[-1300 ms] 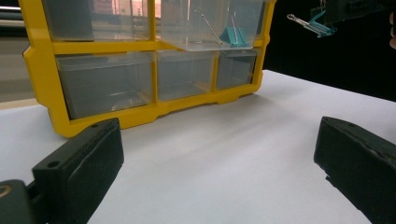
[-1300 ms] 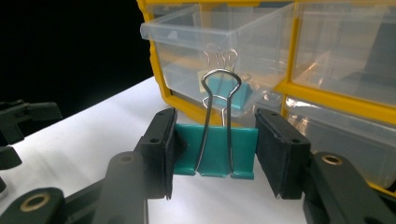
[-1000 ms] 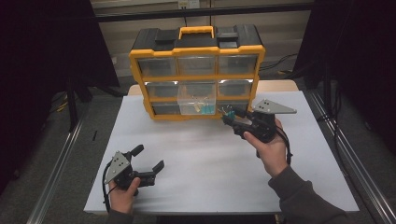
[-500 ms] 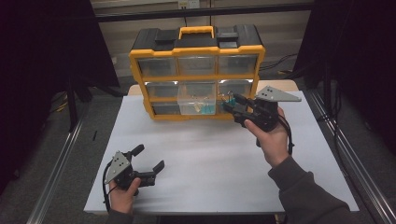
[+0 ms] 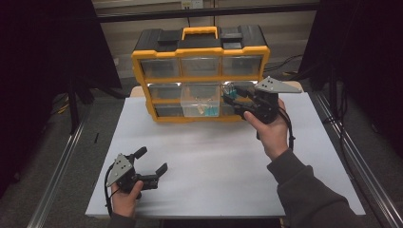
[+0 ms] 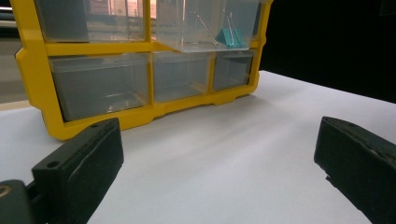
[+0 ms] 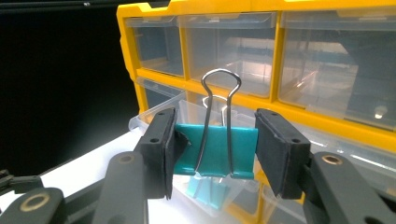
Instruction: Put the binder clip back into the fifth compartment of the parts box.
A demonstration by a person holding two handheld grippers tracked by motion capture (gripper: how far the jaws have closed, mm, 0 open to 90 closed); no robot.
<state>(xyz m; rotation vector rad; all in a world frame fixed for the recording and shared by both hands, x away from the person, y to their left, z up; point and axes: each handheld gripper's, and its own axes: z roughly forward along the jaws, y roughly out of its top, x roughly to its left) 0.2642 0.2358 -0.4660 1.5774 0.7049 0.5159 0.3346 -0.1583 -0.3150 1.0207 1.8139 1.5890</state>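
Observation:
A yellow and black drawer organizer (image 5: pixel 199 71) stands at the back of the white table (image 5: pixel 214 156). Its clear middle drawer (image 5: pixel 200 102) is pulled out and holds teal binder clips (image 6: pixel 231 37). My right gripper (image 5: pixel 231 97) hovers just right of that drawer, in front of the organizer, shut on a teal binder clip (image 7: pixel 243 149) whose wire handles point up. Through the gap below the held clip, another teal clip (image 7: pixel 205 191) lies in the drawer. My left gripper (image 5: pixel 153 162) rests low near the table's front left, open, with nothing between its jaws (image 6: pixel 219 163).
Metal rails (image 5: pixel 57 175) run along both sides of the table. The organizer (image 6: pixel 135 46) has other clear drawers, all pushed in. Bare white tabletop lies between the two hands.
My right gripper has risen and moved toward the organizer with the teal clip in its jaws. The left gripper has stayed where it was.

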